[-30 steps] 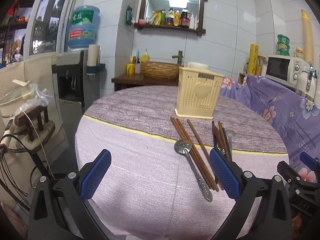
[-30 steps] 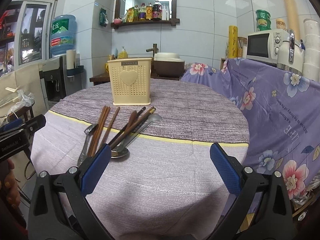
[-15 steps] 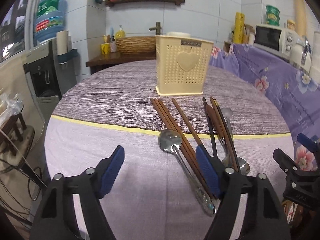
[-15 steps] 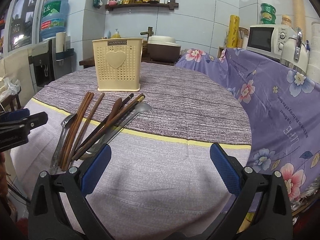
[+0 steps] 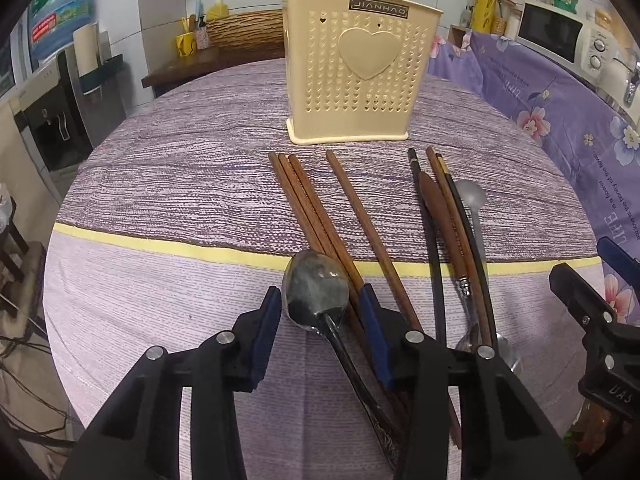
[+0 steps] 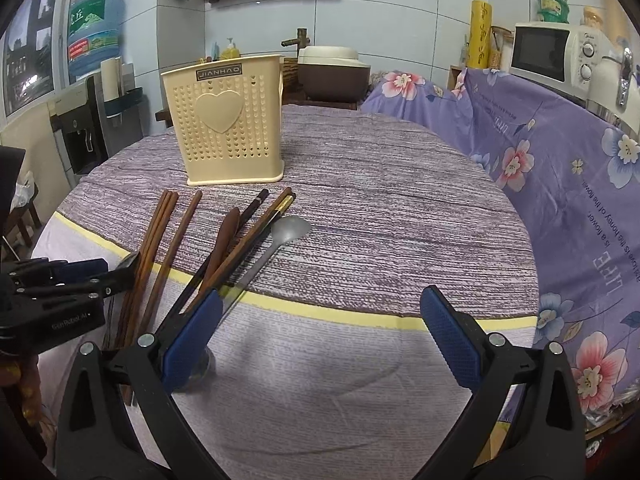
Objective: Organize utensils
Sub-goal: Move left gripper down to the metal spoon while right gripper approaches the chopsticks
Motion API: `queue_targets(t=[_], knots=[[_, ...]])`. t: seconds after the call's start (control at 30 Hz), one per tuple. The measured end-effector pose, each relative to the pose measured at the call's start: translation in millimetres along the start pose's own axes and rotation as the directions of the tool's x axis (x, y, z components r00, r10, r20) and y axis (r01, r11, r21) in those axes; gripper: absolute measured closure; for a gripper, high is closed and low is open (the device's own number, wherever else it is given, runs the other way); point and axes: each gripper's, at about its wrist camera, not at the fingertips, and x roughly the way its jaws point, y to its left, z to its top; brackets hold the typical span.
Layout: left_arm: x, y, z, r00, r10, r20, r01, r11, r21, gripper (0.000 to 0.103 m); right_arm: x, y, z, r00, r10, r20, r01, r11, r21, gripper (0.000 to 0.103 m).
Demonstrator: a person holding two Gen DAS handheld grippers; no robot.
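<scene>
**Closing in on the metal spoon for the first pick**

Reaching with the left gripper (image 5: 320,312) toward the steel spoon (image 5: 314,290), lying well in front of the cream utensil holder (image 5: 348,68) on the striped tablecloth (image 5: 180,200). Jaws just been narrowing, now standing partly open astride the spoon bowl, pads flanking it with slivers of cloth showing on either side; not yet pressing, so nothing held. Crowding the right pad: a bundle of brown chopsticks (image 5: 316,216), running from just before the holder's base back under that finger.

Hovering with the right gripper (image 6: 320,332), jaws spread wide and empty over bare cloth, well in front of the holder and to its right. Lying in front of the holder's right corner: a mixed cluster of dark chopsticks (image 6: 232,240), a wooden spoon (image 6: 228,228) and a grey ladle-like spoon (image 6: 290,229).

Calling next, by judgement, for squeezing shut on the spoon without catching the neighbouring chopsticks, then lifting and carrying it up to the holder's open top.

Hard to make out: the spoon's handle end, running beneath the left gripper's body; the near ends of both chopstick groups, covered by fingers; the holder's interior and any compartments, unseen from either view.
</scene>
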Motion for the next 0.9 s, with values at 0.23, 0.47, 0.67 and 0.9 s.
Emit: queue_targets(t=[0.23,0.47,0.67,0.9], knots=[[3,1,4,1.000,-0.005,-0.003,0.005,1.000,-0.005,0.077,12,10,4,0.999,0.021,-0.028,-0.021,1.000,-0.016,0.005],[-3,35,8,0.996,-0.093,0.008,0.093,0.988,-0.126,0.092,17,15,6,0.999,0.025,-0.046,-0.026,0.999,-0.021,0.005],[-4,63,-1,0.993,-0.119,0.003,0.117,0.973,-0.201,0.093,20,18,7,0.998,0.028,-0.050,-0.029,0.999,-0.023,0.005],[-2,64,-4,0.993,-0.119,0.000,0.116,0.972,-0.205,0.092,20,21,6,0.998,0.026,-0.050,-0.028,0.999,-0.033,0.005]])
